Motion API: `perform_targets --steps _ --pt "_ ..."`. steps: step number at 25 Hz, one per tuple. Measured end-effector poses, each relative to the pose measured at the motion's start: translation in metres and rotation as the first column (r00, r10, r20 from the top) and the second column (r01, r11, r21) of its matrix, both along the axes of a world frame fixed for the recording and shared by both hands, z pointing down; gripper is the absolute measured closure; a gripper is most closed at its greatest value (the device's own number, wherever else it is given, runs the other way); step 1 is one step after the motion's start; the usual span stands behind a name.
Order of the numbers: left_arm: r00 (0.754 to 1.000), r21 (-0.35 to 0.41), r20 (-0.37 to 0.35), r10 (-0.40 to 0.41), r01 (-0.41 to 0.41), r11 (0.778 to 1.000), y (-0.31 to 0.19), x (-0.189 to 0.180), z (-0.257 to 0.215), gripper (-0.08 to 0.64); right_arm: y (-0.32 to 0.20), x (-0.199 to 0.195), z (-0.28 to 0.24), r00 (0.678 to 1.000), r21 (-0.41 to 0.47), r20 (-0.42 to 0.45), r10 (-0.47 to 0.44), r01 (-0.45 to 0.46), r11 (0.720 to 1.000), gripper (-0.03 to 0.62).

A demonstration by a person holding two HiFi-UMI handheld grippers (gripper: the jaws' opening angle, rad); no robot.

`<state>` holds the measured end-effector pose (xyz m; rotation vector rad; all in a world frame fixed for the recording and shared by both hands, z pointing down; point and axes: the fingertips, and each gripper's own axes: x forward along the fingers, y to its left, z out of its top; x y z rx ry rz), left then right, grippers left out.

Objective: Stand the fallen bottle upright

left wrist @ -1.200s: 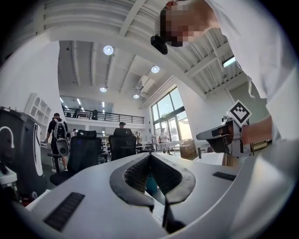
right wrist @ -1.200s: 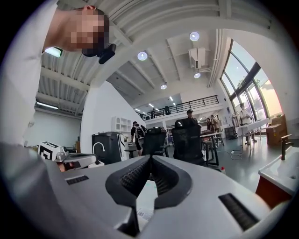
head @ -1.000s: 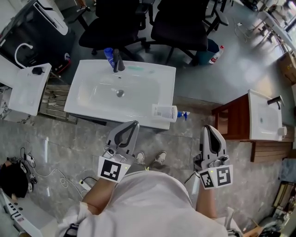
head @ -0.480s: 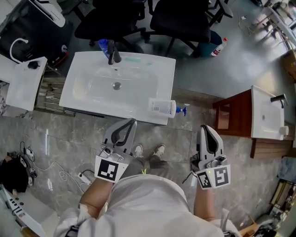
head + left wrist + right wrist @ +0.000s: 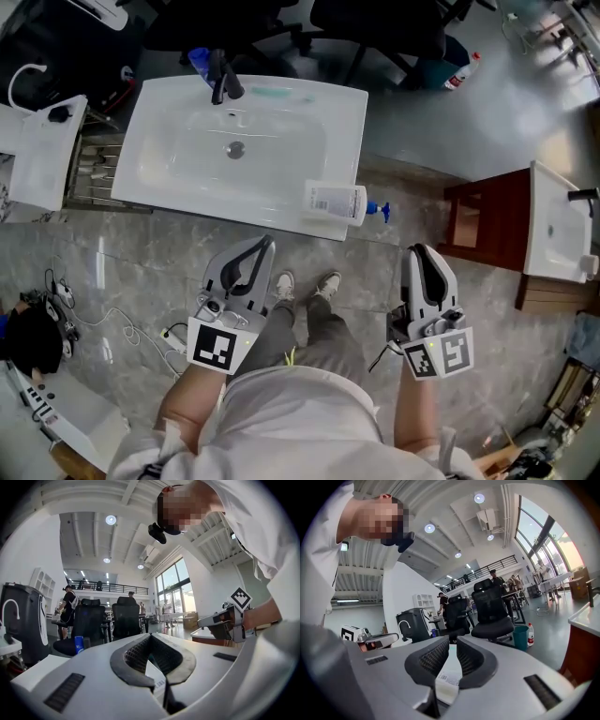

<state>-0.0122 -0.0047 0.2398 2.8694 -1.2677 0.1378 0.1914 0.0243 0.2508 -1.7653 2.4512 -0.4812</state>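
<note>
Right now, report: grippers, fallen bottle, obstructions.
Left gripper shut, empty; right gripper shut, empty. White plastic pump bottle on its side at white basin front-right corner, untouched. Nothing seen in the way.

The white sink [image 5: 349,122] carries a bottle [image 5: 335,202] lying on its side at the front right corner, and a faucet [image 5: 223,80] at the back.

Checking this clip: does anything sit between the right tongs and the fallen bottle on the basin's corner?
Nothing visible does. The bottle lies on its side on the front right corner of the white basin, with its pump end past the rim. The right tongs hang short of it, with only bare floor between.
</note>
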Motion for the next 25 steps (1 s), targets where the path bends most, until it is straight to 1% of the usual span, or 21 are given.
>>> perform_targets --steps 2,5,8,9,11,17,21,25 --pt "1.000 -0.006 0.009 0.002 -0.002 1.000 -0.003 0.002 0.010 0.545 -0.005 -0.001 0.015 1.000 -0.020 0.009 -0.011 0.011 1.000 0.551" --pt "1.000 -0.010 0.016 0.007 -0.006 1.000 -0.011 0.004 0.024 0.545 -0.014 -0.002 0.039 1.000 -0.047 -0.002 -0.013 0.013 0.999 0.551" --pt "1.000 -0.022 0.018 0.009 -0.009 1.000 -0.015 0.007 0.041 0.545 -0.019 0.001 0.066 0.999 -0.086 0.054 0.002 0.003 0.996 0.549" --pt "1.000 -0.030 0.020 0.010 -0.010 1.000 -0.016 0.008 0.047 0.545 -0.020 0.003 0.076 0.997 -0.102 0.076 0.007 0.001 0.995 0.541" --pt "1.000 -0.045 0.024 0.013 -0.012 0.999 -0.016 0.010 0.059 0.545 -0.021 0.005 0.092 0.994 -0.128 0.105 0.012 0.001 0.992 0.466" --pt "0.999 -0.069 0.035 0.029 -0.027 0.997 -0.018 0.016 0.090 0.545 -0.031 0.011 0.127 0.986 -0.151 0.161 0.042 -0.018 0.988 0.440" --pt "0.998 -0.074 0.048 0.041 -0.037 0.997 -0.021 0.020 0.111 0.545 -0.030 0.014 0.160 0.968 -0.169 0.241 0.070 -0.029 0.985 0.409" --pt "0.997 -0.085 0.061 0.044 -0.039 0.996 -0.025 0.022 0.129 0.545 -0.033 0.018 0.184 0.961 -0.190 0.262 0.086 -0.036 0.981 0.390"
